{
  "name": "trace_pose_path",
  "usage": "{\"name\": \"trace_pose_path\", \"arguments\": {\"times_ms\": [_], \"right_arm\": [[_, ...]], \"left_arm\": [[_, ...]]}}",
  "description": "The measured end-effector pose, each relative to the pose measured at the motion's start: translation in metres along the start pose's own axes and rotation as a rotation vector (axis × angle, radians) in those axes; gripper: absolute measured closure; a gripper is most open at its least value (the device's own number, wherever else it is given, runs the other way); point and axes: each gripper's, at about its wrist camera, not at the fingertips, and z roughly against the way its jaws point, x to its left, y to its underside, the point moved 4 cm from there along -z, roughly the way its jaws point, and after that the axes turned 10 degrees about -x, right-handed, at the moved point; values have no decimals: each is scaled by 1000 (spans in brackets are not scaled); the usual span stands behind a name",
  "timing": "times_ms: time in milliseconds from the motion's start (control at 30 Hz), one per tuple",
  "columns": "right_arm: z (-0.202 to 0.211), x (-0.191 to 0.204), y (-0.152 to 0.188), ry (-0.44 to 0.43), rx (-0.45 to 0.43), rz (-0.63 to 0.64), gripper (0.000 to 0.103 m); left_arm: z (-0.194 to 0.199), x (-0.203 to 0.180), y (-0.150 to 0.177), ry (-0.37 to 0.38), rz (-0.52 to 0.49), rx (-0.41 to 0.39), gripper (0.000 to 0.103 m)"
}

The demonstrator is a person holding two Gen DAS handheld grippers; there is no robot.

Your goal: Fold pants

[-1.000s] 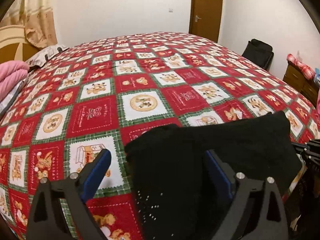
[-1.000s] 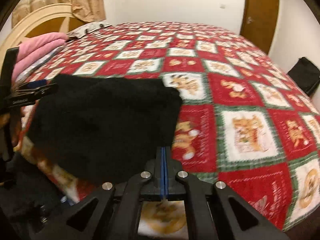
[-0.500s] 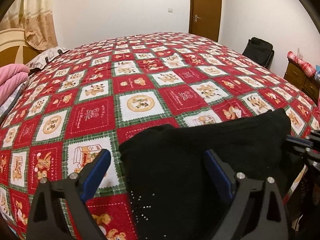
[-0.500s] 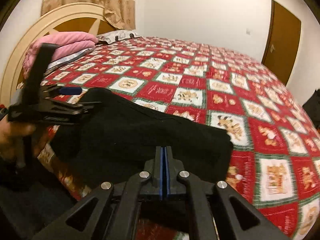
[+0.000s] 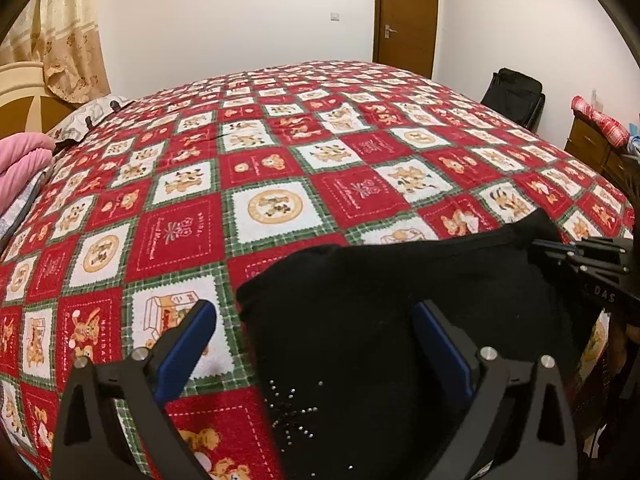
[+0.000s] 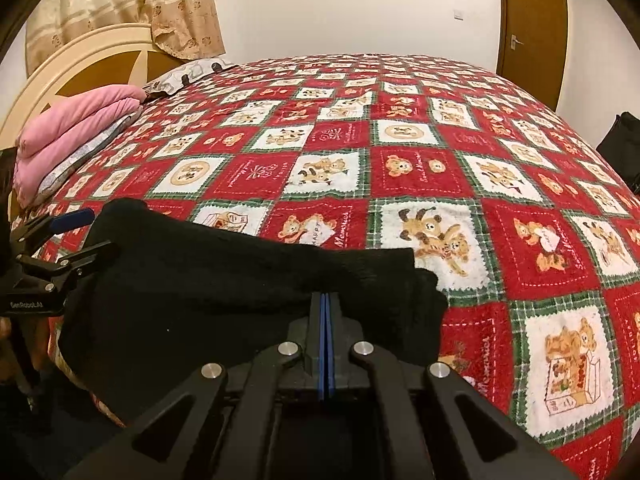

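Here, folded black pants (image 5: 372,300) lie at the near edge of the quilted bed (image 5: 280,184). Left gripper (image 5: 312,334) spread wide over them; right gripper (image 6: 325,304) clenched, pads together, at their edge.

"GenRobot.AI" in white on left gripper (image 6: 76,236) body. "DAS", cut off, on right gripper (image 5: 560,247) body. Bedspread (image 6: 440,168) squares carry script: "Mommies", partly legible; "HOLIDAY" beside a rabbit; the rest too small to read.
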Motion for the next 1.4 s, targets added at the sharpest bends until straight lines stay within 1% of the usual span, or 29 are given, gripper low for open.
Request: {"name": "trace_pose_path", "arguments": {"times_ms": [67,100,167,233,267,300,333,367,400,433,467,500,533,600,633,667,700,733,800,833,867,900,933,967,1033,1100,1200,1300,1400], "right_arm": [[3,1,-1,-10,-5,-3,103],[7,2,-2,-16,-8,-3,101],[16,4,-6,1,-21,5,100],[30,13,-14,11,-54,43,99],[35,19,-19,-5,-65,58,92],[39,29,-23,-46,-69,67,60],[41,38,-26,-98,-66,68,38],[42,48,-29,-153,-66,60,18],[43,61,-32,-233,-85,49,18],[41,72,-32,-303,-78,43,18],[33,86,-31,-385,-49,37,18],[27,94,-30,-421,-32,39,18],[20,101,-28,-440,-17,44,18],[-2,106,-23,-461,46,23,18],[-13,104,-22,-458,73,-1,18],[-25,97,-21,-422,91,-17,18],[-36,87,-21,-358,93,-11,19],[-43,80,-22,-323,89,-10,20],[-44,64,-26,-343,79,-75,22],[-39,62,-27,-348,74,-88,22],[-32,60,-30,-330,57,-71,22],[-23,60,-34,-287,22,-29,22],[-14,57,-35,-263,-3,-9,22],[-6,54,-35,-260,-17,-11,22],[8,39,-35,-256,-26,-61,22],[22,20,-29,-220,-39,-112,22],[40,-5,-16,-174,-35,-160,22],[50,-30,-2,-154,-20,-215,22],[51,-48,14,-126,6,-246,22]], "left_arm": [[1,0,1,2,0,2,2],[2,1,2,0,-5,6,2],[5,3,4,-6,-13,5,2],[10,8,5,-23,-10,1,2],[13,11,5,-31,-4,-4,2],[17,14,7,-36,2,-9,2],[19,16,8,-37,2,-12,2],[21,18,9,-45,1,-13,2],[21,19,9,-52,1,-15,2],[21,20,9,-59,3,-15,2],[21,20,9,-61,5,-14,2],[20,22,10,-62,10,-9,2],[20,23,11,-62,12,-6,2],[17,25,14,-74,8,4,2],[15,27,17,-72,16,11,2],[14,28,19,-67,26,17,2],[12,30,20,-64,35,19,2],[10,32,22,-66,43,22,2],[8,34,25,-53,59,34,2],[7,35,25,-41,74,37,2],[7,35,26,-36,84,35,2],[7,35,26,-30,92,36,2],[6,34,27,-24,97,40,2],[5,33,28,-18,101,43,2],[5,31,29,-17,95,49,2],[7,31,28,-19,91,46,2],[7,32,29,-14,99,46,2],[4,34,32,-3,114,50,2],[2,36,36,6,141,57,1]]}}
